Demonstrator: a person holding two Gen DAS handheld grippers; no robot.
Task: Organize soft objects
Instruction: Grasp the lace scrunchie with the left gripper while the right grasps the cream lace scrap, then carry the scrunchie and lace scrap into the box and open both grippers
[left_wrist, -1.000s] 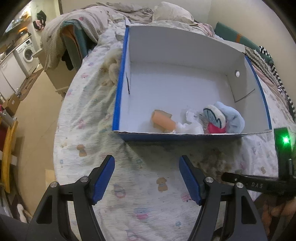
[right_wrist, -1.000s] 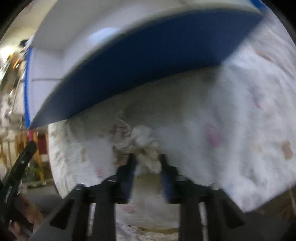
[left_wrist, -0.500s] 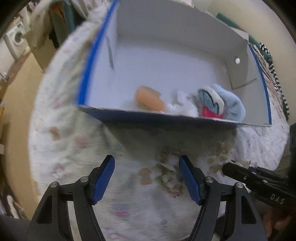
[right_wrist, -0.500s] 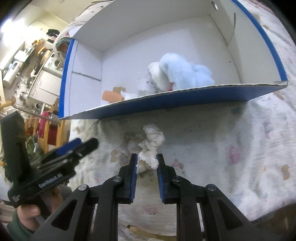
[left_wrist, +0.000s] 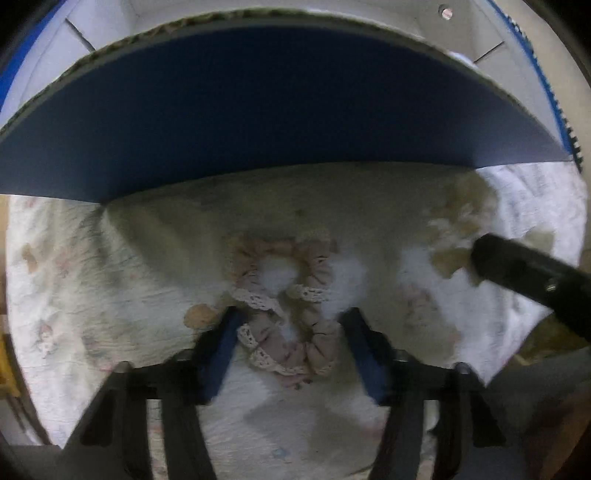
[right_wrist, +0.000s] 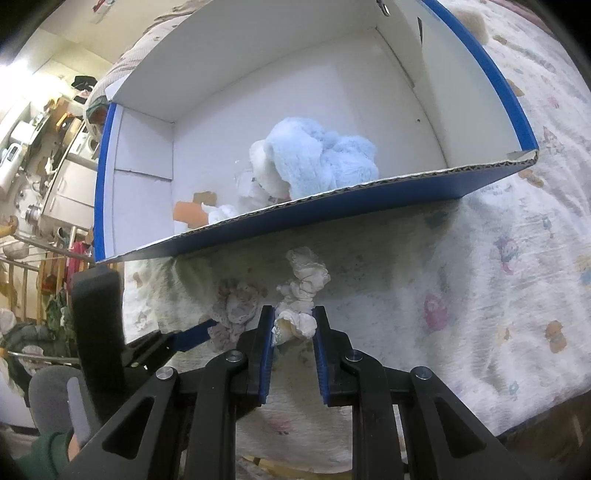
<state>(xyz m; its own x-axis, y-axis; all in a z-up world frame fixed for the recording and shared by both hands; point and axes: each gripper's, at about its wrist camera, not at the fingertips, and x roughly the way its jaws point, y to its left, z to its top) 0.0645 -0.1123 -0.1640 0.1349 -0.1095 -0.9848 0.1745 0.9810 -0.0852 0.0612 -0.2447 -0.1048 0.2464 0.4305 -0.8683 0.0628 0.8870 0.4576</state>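
A pinkish lace-trimmed scrunchie (left_wrist: 286, 302) lies on the bed sheet in front of the blue-and-white cardboard box (left_wrist: 258, 110). My left gripper (left_wrist: 290, 330) is open, low over the sheet, its fingers on either side of the scrunchie. The scrunchie also shows in the right wrist view (right_wrist: 232, 314). My right gripper (right_wrist: 293, 325) is shut on a white crumpled scrunchie (right_wrist: 301, 291) and holds it before the box's front wall (right_wrist: 332, 206). Inside the box lie a light blue plush (right_wrist: 317, 158), white cloth pieces (right_wrist: 221, 212) and an orange item (right_wrist: 188, 212).
The box sits on a patterned bed sheet (right_wrist: 498, 258). The left gripper's body and the hand holding it (right_wrist: 99, 325) show at the left of the right wrist view. Furniture and clutter (right_wrist: 37, 147) stand beyond the bed's left side.
My left gripper has dropped down and forward to the sheet, now straddling the pinkish scrunchie. My right gripper has lifted the white scrunchie off the sheet, toward the box.
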